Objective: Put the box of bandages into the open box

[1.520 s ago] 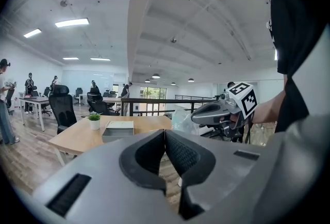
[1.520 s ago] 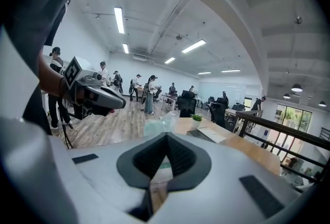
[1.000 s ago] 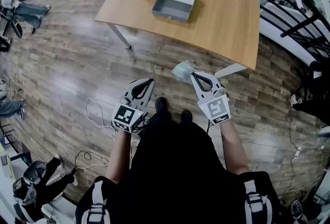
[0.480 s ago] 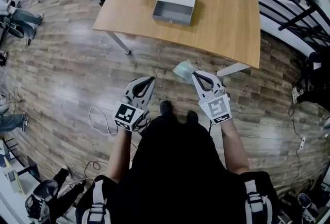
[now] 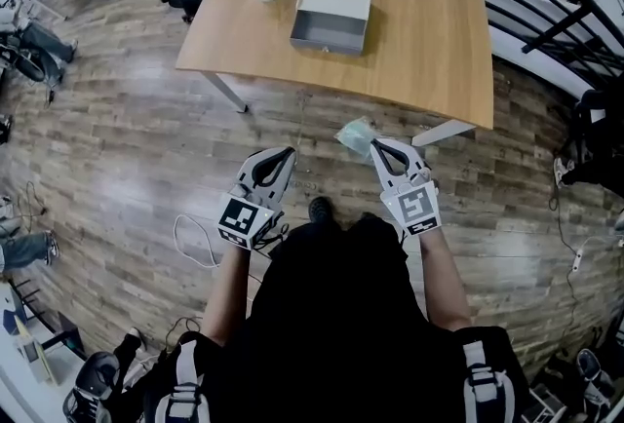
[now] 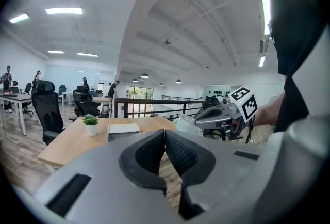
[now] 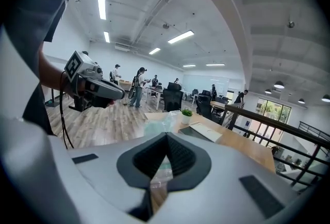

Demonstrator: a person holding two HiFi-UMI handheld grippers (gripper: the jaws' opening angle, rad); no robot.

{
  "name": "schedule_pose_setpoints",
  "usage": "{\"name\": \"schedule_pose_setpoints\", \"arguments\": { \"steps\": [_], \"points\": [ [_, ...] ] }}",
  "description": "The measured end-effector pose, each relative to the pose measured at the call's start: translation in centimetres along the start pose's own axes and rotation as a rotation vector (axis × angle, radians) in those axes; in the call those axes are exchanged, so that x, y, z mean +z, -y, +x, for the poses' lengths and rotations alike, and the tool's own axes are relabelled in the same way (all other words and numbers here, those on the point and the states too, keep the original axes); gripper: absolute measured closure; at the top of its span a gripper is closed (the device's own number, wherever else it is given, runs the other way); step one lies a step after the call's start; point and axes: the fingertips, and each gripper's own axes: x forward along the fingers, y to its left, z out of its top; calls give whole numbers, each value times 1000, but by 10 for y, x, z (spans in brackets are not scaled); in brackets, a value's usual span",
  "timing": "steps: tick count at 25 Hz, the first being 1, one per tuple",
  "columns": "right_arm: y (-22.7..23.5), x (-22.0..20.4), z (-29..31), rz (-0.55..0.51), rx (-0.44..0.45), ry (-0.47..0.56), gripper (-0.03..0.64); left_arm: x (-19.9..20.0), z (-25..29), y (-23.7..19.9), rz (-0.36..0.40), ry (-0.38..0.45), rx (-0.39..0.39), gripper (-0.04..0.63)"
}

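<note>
Box of bandages (image 5: pixel 356 135), pale green in clear wrap, was pinched at its near end by the right gripper (image 5: pixel 374 147), over the floor short of the table's (image 5: pixel 429 31) near edge. The left gripper (image 5: pixel 285 154) hung alongside, jaws pressed together on nothing. The open box (image 5: pixel 331 17) lay well ahead near the far edge, slightly left of the loaded gripper.

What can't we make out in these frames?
- Box of bandages print: too small in head view; mostly covered by the right hand-held gripper in its own view.
- Open box interior: hidden behind its near wall in left gripper view.
</note>
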Motion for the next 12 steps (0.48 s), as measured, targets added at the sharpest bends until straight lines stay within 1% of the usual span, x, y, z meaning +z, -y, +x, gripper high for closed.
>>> {"name": "schedule_pose_setpoints", "arguments": {
  "steps": [4,9,12],
  "points": [
    [1,5,6,13,-22,8,592,-1,0,-8,5,-6,-17,572],
    [6,0,13,1,-15,-8,592,2,8,-13,4,-13,-20,572],
    [16,0,17,26,-15,-6,592,6,17,-18,5,-18,-16,572]
  ]
}}
